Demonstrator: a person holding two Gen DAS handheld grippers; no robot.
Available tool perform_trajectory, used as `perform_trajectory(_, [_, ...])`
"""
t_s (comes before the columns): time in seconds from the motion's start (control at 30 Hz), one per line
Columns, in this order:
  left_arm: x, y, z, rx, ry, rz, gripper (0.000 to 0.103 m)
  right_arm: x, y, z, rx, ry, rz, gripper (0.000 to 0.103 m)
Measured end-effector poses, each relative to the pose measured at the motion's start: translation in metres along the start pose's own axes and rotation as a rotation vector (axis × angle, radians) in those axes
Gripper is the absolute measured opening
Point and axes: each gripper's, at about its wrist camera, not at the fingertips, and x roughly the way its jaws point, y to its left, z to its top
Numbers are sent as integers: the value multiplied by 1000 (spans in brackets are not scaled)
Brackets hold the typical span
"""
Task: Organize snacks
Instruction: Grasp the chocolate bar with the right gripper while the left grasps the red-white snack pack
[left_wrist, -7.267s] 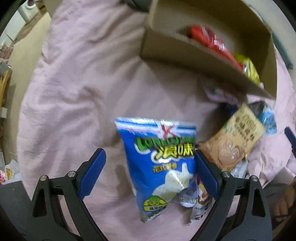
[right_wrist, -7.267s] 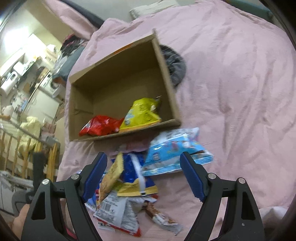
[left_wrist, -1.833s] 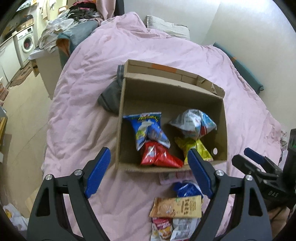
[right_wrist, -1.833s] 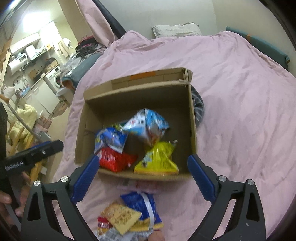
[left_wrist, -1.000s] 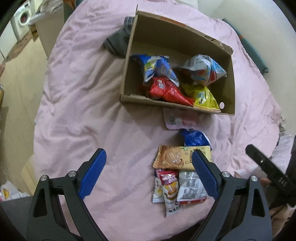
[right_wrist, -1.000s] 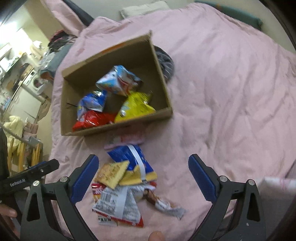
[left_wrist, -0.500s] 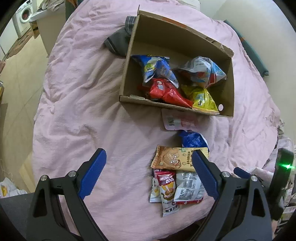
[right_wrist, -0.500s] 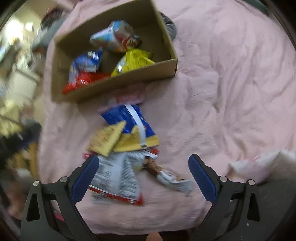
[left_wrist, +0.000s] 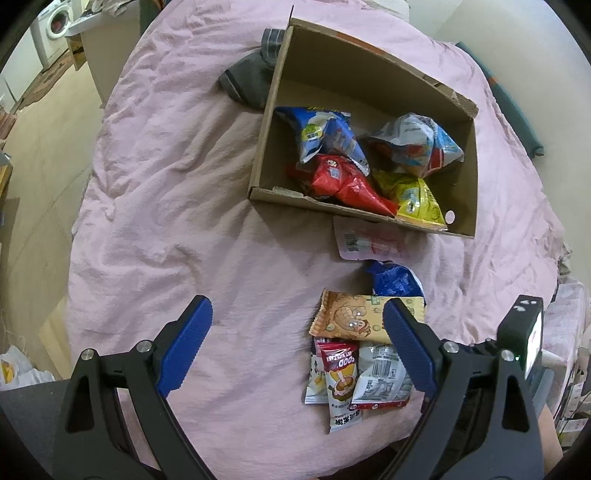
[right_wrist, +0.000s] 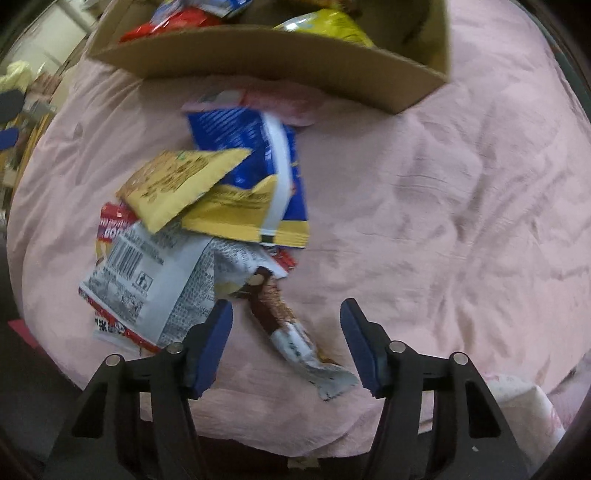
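A: Where are the snacks found?

B: A loose pile of snack packets (left_wrist: 360, 354) is seen on the pink bed cover (left_wrist: 166, 184), just short of the near wall of the cardboard box (left_wrist: 458, 99). Four bags are already held inside the box: a blue bag (left_wrist: 325, 133), a red bag (left_wrist: 343, 182), a yellow bag (left_wrist: 417, 199) and a pale bag (left_wrist: 413, 142).

A: Which packet is nearest the right gripper (right_wrist: 286, 328)?

B: A brown-and-silver bar wrapper (right_wrist: 291, 332), at the pile's near edge, is framed between the blue fingers (right_wrist: 216, 339). The jaws have just been closing, yet a gap is still seen on each side of the wrapper, so nothing is clamped.

A: And the left gripper (left_wrist: 295, 332)?

B: It is held above the bed cover with its fingers (left_wrist: 184, 339) wide apart and empty. A tan peanut packet (left_wrist: 354, 319) lies just beside its right finger.

A: What room is left for moving?

B: Bare cover is seen left of the pile and right of the wrapper. A flat pink pouch (left_wrist: 365, 242) is tucked against the box's near edge, and a grey cloth (left_wrist: 247, 81) lies at its far left corner.
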Motion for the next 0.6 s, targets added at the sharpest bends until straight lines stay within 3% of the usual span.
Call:
perform_trajectory(0.13, [4,-2,0,1,10,5,92,10,5,-4,-41,21,-5,24])
perform_trajectory(0.17, [4,-2,0,5,10,9,92,10,5,-6,-49,19,-9,22])
perform_trajectory(0.27, [6,-2,-1,5,12,20,92,1,2,-16,-57,1,-5,21])
perform_trajectory(0.4, [10,0,-2,-5,22,27,92,-40,-21,-21,44,-135,18,21])
perform_trajectory(0.5, [14,-1,-5,-4,28,16,92,-63,-38,-25,127,-282,102,21])
perform_trajectory(0.6, [21,-3,-12,-1,58,3,90,-68,-46,-28,178,-352,140,21])
